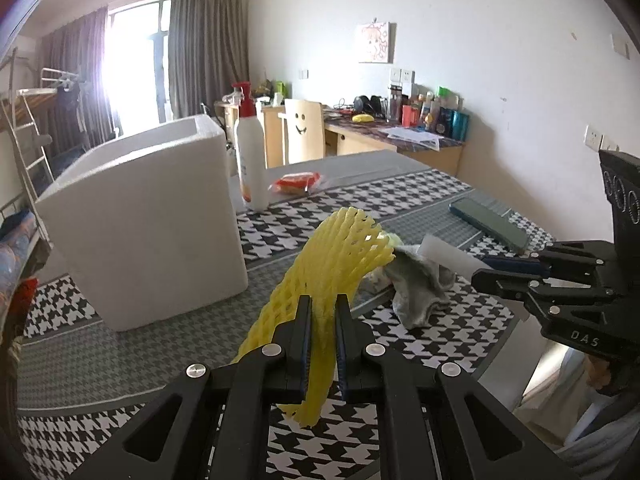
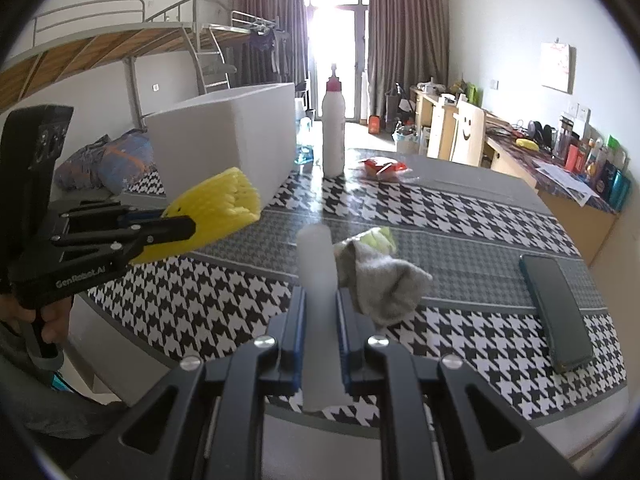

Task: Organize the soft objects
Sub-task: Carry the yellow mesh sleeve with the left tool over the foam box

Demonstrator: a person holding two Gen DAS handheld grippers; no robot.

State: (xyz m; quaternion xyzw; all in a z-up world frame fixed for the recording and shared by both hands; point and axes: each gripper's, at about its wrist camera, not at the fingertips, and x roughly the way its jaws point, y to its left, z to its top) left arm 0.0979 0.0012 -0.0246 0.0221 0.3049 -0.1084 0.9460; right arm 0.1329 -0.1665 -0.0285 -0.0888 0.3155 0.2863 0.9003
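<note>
My left gripper (image 1: 323, 304) is shut on a yellow foam net sleeve (image 1: 332, 256), which arches up and forward above the table. The same gripper (image 2: 192, 226) and yellow sleeve (image 2: 218, 206) show at the left of the right wrist view. My right gripper (image 2: 322, 296) is shut on a white foam strip (image 2: 318, 264) that sticks out past the fingertips; in the left wrist view this gripper (image 1: 480, 270) and white strip (image 1: 448, 254) reach in from the right. A crumpled grey sock (image 2: 384, 284) lies on the houndstooth cloth just right of the strip, with a pale yellow-green piece (image 2: 378, 236) behind it.
A large white foam box (image 1: 148, 220) stands open-topped at the left. Behind it are a white pump bottle (image 1: 250, 160) and a red snack packet (image 1: 298, 182). A dark phone (image 2: 556, 312) lies at the right on the table (image 2: 460, 200). A desk and chair stand beyond.
</note>
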